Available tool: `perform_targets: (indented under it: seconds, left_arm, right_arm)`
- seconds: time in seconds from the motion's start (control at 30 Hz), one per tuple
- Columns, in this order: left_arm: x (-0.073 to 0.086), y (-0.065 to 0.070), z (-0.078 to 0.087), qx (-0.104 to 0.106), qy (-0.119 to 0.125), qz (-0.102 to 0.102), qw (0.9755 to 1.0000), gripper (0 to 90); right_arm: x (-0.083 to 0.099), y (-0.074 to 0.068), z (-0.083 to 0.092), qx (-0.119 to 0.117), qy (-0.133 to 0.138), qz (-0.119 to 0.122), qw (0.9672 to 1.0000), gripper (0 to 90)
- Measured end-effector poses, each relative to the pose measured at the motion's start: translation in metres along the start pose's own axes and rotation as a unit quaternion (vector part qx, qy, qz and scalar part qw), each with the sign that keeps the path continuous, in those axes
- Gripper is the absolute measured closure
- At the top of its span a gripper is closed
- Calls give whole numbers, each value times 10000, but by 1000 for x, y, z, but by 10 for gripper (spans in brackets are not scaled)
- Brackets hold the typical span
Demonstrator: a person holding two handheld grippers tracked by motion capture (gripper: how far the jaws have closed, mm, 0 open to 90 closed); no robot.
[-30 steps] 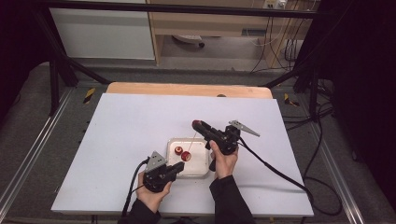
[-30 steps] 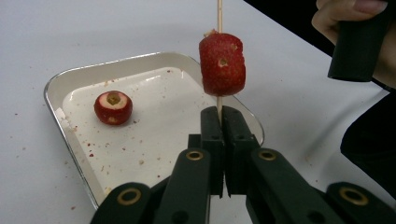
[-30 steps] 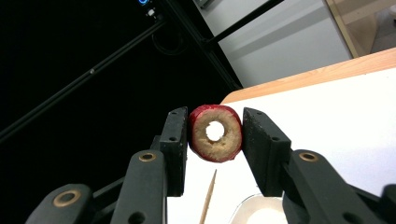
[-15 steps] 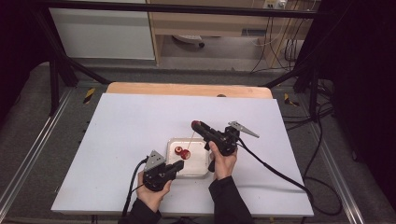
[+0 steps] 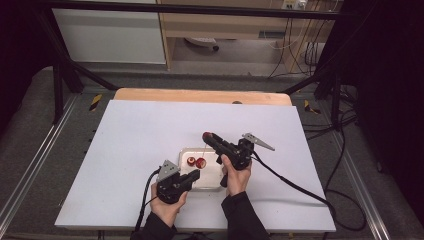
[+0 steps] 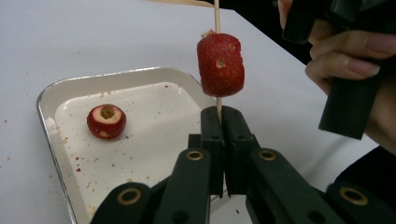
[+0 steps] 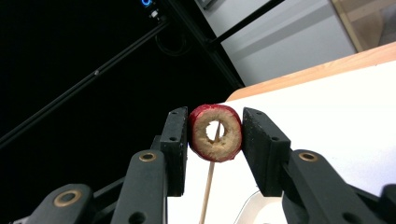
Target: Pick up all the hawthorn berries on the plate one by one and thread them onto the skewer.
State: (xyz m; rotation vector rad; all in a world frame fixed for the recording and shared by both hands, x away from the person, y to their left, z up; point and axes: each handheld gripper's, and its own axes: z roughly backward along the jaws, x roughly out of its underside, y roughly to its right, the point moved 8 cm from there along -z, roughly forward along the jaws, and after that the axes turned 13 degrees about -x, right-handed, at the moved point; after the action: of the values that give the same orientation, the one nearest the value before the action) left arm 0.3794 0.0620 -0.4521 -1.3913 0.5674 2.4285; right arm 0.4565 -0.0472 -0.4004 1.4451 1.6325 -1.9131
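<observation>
The tray [image 5: 212,181] lies on the table [image 5: 125,150], toward the person's edge. In the tray's left part sits one fruit piece [image 6: 106,121]. Above the tray's right side stands the skewer [image 6: 216,18], a second piece [image 6: 220,64] threaded on it, a ring piece [image 7: 215,132] at its top
</observation>
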Motion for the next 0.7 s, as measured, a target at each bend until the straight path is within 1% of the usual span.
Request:
perform_targets:
  seconds: [0.17, 0.27, 0.33, 0.4, 0.43, 0.57, 0.6, 0.7]
  left_arm:
    - [2, 0, -3, 28, -97, 11, 9999, 880]
    - [2, -1, -3, 16, -53, -45, 10000, 882]
    - [1, -1, -1, 16, -5, -56, 10000, 883]
    - [1, -1, -1, 13, -11, -56, 10000, 884]
    - [1, -1, -1, -11, -17, -78, 10000, 885]
    - [1, -5, 1, -113, -3, -209, 9997, 886]
    - [1, -7, 1, -135, -10, -257, 9996, 886]
    - [2, -8, 2, -105, -36, -316, 9994, 885]
  right_arm:
    - [4, -1, 1, 17, -40, -17, 10000, 630]
    - [5, -1, 3, 39, -57, 23, 10000, 631]
    - [5, 0, 4, 36, -46, -11, 10000, 633]
    - [4, 0, 6, 9, -35, -68, 10000, 633]
    - [4, 1, 7, -4, -31, -45, 10000, 633]
    - [3, 1, 8, -1, -156, -63, 9999, 634]
    - [3, 1, 8, 5, -214, -109, 9997, 635]
    - [4, 2, 8, -18, -335, -178, 9993, 637]
